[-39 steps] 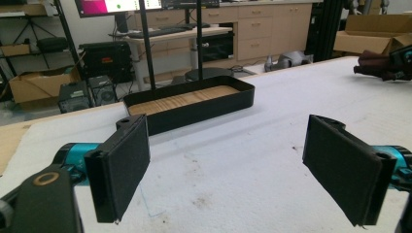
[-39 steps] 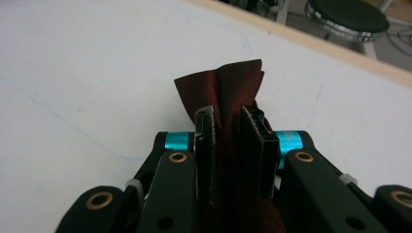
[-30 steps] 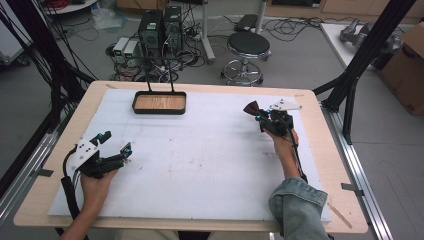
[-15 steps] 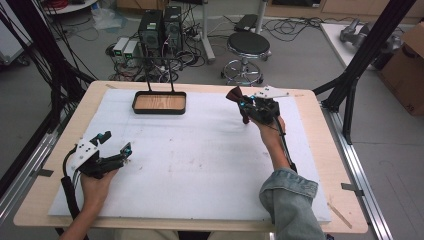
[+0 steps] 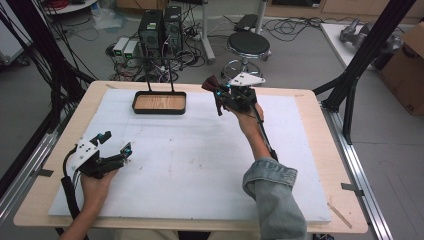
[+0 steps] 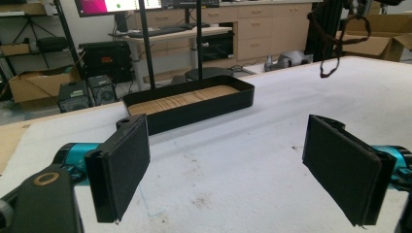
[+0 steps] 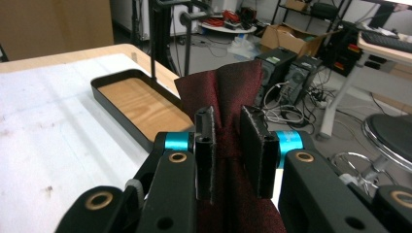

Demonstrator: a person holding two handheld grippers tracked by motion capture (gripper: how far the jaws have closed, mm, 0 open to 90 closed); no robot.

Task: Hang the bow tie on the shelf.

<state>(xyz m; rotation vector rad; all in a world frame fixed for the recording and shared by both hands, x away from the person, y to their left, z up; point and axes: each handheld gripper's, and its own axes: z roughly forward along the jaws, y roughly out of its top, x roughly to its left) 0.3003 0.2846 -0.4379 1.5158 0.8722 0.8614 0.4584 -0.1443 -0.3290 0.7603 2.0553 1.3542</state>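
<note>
Over the Counter's Far Edge, the Cloth Moves Toward the Tray

Above the far side of the counter (image 5: 300, 150), the right gripper (image 5: 218, 95) holds a dark red cloth (image 7: 228, 92) clear of the white mat (image 5: 200, 165), its jaws closed on the bunched fabric, which fans out above them and hangs below. Over the last second the right gripper has travelled from near the counter's right far corner leftward, and it now sits much closer to the black tray (image 5: 159, 102), though still apart from it. The forearm in its denim sleeve (image 5: 272, 195) has swung left with it.

The left gripper (image 5: 115, 145) has not shifted; it rests at the near left of the mat in the person's hand, jaws spread wide with nothing between them. From the left gripper view the tray (image 6: 194, 104) lies ahead with its wood-grain floor bare, and a dark loop of the cloth (image 6: 335, 48) dangles at upper right.

Two thin black posts (image 5: 160, 75) rise behind the tray. Beyond the counter stand a round stool (image 5: 248, 45), computer towers (image 5: 160, 27) and tangled cables on the floor. Nothing lies on the mat between cloth and tray.
</note>
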